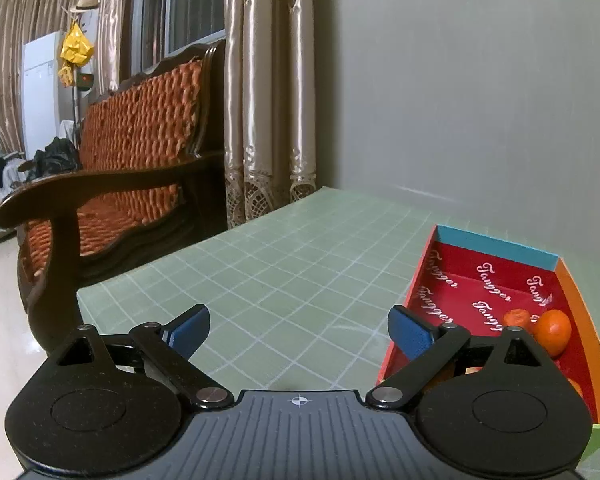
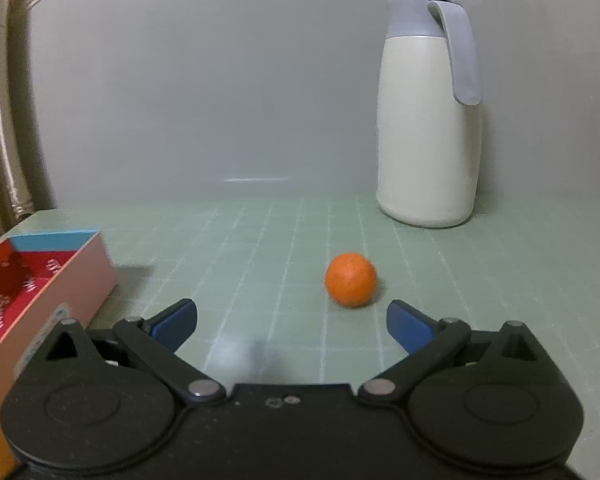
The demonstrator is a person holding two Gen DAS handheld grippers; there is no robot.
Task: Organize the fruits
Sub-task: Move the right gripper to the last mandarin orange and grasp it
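Fruit for sorting appears in both views. Left wrist view: the left gripper (image 1: pixel 299 330) hangs over the bare green grid mat (image 1: pixel 260 280), its blue fingers (image 1: pixel 410 336) spread wide with nothing between them; the red-lined box (image 1: pixel 592 320) lies to the right of the fingers, its near left wall partly hidden behind the right-hand finger, and it already holds an orange (image 1: pixel 553 332) beside a smaller, wrinkled reddish fruit (image 1: pixel 516 317) in its near part. Right wrist view: the right gripper (image 2: pixel 292 326) stands with jaws wide apart and empty; a loose orange (image 2: pixel 351 279) rests on the mat just ahead of the fingertips and a little right of their midline, apart from both pads. This hand is judged the nearer to it. Round and matte, the orange offers no long axis, so any approach angle should serve. The box (image 2: pixel 84 276) lies at left, a cream jug (image 2: pixel 428 120) stands behind, well apart.
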